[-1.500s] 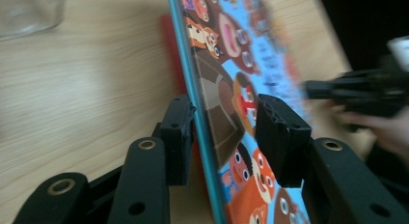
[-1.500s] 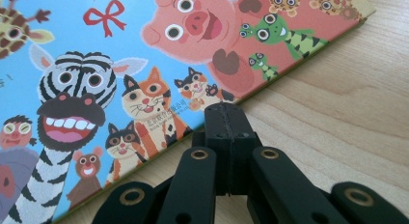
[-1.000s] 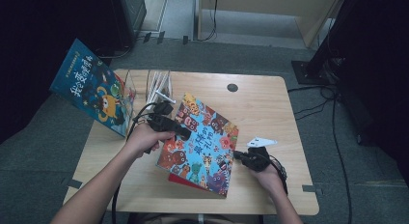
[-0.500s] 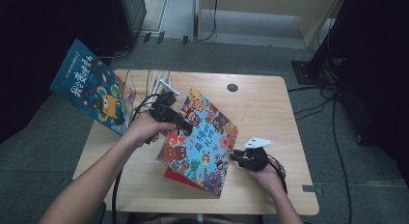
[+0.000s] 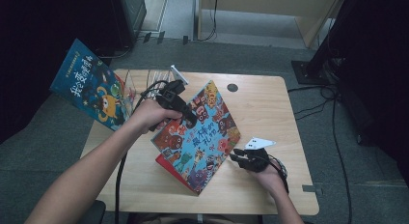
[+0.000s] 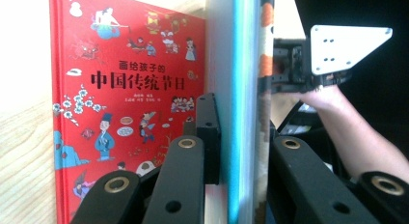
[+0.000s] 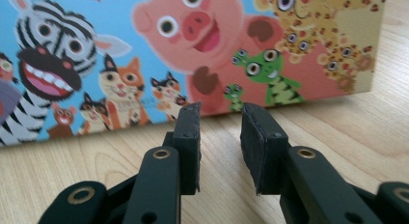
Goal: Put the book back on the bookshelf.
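Observation:
A blue picture book with cartoon animals (image 5: 202, 132) lies tilted over a red picture book (image 5: 166, 162) on the wooden table (image 5: 263, 108). My left gripper (image 5: 190, 119) is shut on the animal book's upper left edge and holds that side raised; its jaws have just been closing on it. In the left gripper view the teal page edge (image 6: 241, 89) sits between the jaws, and the red book (image 6: 130, 89) lies flat below. My right gripper (image 5: 237, 155) stands open at the book's lower right edge. Its jaws (image 7: 219, 120) have just been opening, with nothing between them.
Another blue book (image 5: 91, 89) leans in a wire rack (image 5: 144, 84) at the table's left edge. A round cable hole (image 5: 232, 87) sits at the back of the table. Cables trail on the floor at the right.
My left hand has risen and tipped the animal book's left side up, so more of the red book shows. The right gripper's jaws have opened; that hand stayed in place.

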{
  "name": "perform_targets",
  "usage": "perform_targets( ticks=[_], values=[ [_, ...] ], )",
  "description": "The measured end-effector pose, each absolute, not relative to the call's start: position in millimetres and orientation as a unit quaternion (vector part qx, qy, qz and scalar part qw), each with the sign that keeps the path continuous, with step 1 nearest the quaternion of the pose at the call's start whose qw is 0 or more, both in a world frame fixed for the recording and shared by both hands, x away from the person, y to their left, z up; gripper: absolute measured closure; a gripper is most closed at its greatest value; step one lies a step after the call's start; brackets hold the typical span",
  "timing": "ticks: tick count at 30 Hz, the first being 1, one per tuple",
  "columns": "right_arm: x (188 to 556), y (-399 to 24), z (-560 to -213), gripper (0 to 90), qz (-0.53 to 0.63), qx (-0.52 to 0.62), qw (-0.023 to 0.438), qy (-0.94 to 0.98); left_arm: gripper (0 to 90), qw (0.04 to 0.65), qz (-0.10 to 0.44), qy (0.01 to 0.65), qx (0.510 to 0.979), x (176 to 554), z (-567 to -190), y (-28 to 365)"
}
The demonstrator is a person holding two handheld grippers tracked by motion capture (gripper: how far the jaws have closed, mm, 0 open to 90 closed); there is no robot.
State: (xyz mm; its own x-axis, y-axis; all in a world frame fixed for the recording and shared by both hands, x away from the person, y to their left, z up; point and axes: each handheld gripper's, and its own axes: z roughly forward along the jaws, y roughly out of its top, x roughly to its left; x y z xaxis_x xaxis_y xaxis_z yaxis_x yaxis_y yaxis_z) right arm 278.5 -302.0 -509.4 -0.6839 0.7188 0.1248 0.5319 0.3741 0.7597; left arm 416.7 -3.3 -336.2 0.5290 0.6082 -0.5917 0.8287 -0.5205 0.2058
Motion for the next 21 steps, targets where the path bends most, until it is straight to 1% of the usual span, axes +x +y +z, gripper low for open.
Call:
perform_targets(
  ticks=[7, 11, 15, 21],
  values=[
    [278.2, -303.0, -508.5, 69.0, 0.411, 0.383, 0.115, 0.82, 81.4, 0.234, -0.21, 0.414, 0.854, 414.2, -316.3, -7.3],
    [278.6, -302.2, -509.2, 68.8, 0.408, 0.38, 0.115, 0.822, 81.2, 0.23, -0.188, 0.409, 0.863, 412.4, -300.4, -5.5],
    [279.2, -301.3, -509.6, 68.8, 0.406, 0.38, 0.114, 0.824, 81.3, 0.225, -0.171, 0.408, 0.868, 410.0, -286.0, 0.0],
    [281.3, -298.1, -509.9, 68.8, 0.406, 0.376, 0.114, 0.825, 81.4, 0.222, -0.166, 0.407, 0.87, 405.7, -270.5, 14.5]
  ],
)
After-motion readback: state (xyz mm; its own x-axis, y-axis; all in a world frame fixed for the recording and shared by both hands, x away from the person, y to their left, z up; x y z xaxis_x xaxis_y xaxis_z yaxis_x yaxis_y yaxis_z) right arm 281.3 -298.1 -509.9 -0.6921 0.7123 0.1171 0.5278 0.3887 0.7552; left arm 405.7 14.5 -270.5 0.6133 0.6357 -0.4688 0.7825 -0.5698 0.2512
